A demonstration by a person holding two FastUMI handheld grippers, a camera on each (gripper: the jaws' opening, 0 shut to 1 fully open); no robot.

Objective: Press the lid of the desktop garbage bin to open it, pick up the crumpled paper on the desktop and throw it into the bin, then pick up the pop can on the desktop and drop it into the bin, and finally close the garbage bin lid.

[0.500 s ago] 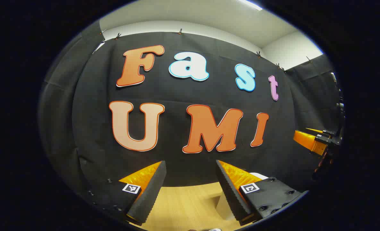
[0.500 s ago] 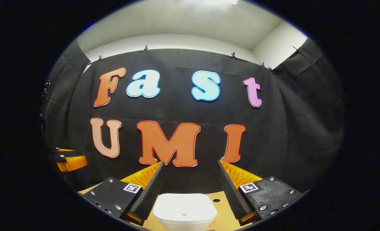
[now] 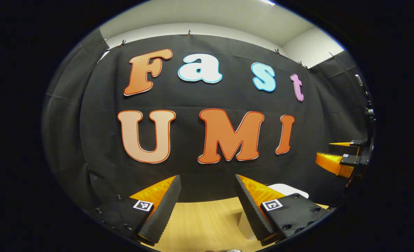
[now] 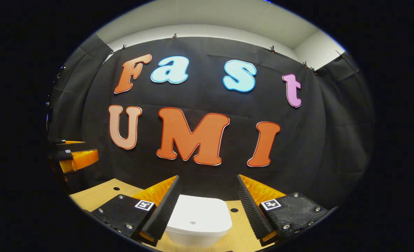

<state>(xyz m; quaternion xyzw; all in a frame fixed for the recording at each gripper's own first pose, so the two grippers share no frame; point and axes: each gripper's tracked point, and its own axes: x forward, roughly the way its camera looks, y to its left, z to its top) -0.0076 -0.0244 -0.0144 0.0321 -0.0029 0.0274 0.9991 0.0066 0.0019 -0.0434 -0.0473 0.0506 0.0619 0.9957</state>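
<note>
The right tool point(image 4: 207, 206) is held above the table point(image 4: 95, 196) with its fingers spread and nothing between them; just beyond and below sits the white garbage bin point(image 4: 198, 224), lid shut. The left tool point(image 3: 207, 206) is likewise spread and holds nothing, over bare wood, with the bin's corner showing past its right finger. By this the task seems barely begun: the lid is not yet pressed, and paper and can remain to be binned. Nothing stands between the right tool and the lid. Black cloth point(image 4: 315, 147) hangs behind.

No readable text; only small square coded markers on the gripper bodies.
</note>
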